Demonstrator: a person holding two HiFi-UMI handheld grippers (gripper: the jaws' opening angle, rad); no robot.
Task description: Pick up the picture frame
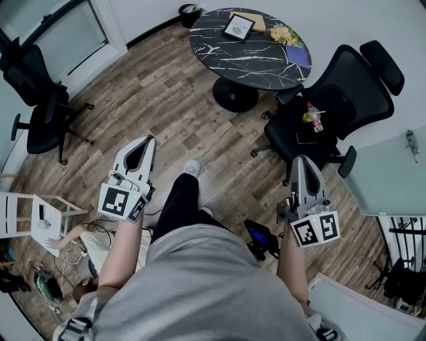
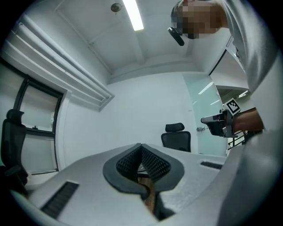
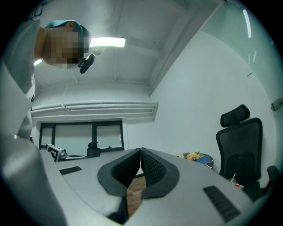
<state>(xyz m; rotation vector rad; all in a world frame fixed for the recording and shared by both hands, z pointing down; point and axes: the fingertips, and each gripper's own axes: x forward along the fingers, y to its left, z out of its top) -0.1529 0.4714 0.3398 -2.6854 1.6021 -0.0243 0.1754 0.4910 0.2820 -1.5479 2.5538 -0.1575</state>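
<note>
Dark-edged and probably glass-fronted, the picture frame sits on the far round surface, well apart from both grippers. I judge it light, stiff and fragile, best taken by opposite edges. The left gripper and right gripper have their jaws together, empty.

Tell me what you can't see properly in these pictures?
Picture frame: head view, too small to tell what it shows.
Tan thing under it: head view, partly covered by the frame.
Bottle on the black chair: head view, label too small to read.
Round table: right gripper view, mostly behind the right gripper; only the end with the flowers shows.
</note>
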